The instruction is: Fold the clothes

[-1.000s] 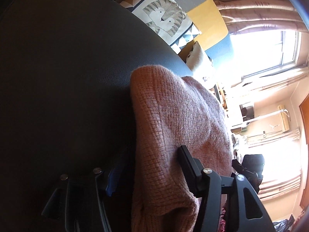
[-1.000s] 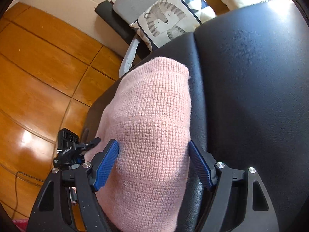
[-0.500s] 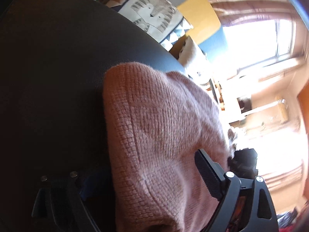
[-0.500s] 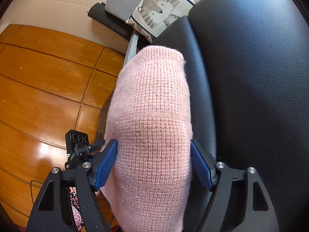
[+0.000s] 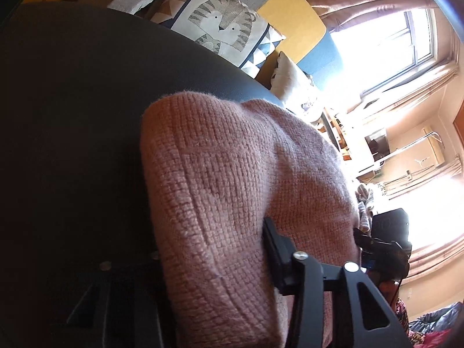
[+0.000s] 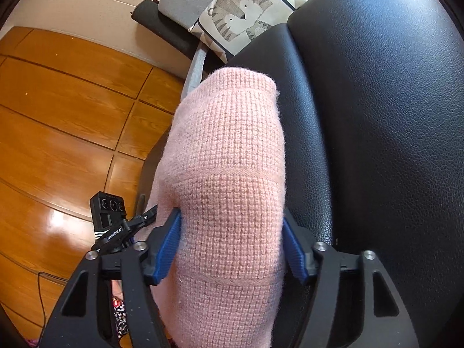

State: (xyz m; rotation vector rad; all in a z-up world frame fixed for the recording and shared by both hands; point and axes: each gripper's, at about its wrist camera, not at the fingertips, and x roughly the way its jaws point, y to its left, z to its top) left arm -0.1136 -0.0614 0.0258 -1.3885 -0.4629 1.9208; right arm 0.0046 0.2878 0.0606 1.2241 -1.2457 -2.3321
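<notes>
Pink knit sweater [image 6: 229, 179], black leather seat [image 6: 377, 116], tiger-print cushion [image 6: 240, 14], orange wood floor [image 6: 58, 116]

sweater [image 6: 229, 179] on sofa [image 6: 377, 116], cushion [image 6: 240, 11] behind

White lettering reading "GenRobot.AI" is showing on the black body of the left gripper [image 6: 116, 233], seen from the right wrist camera; no other text is reading clearly in either view.
</notes>
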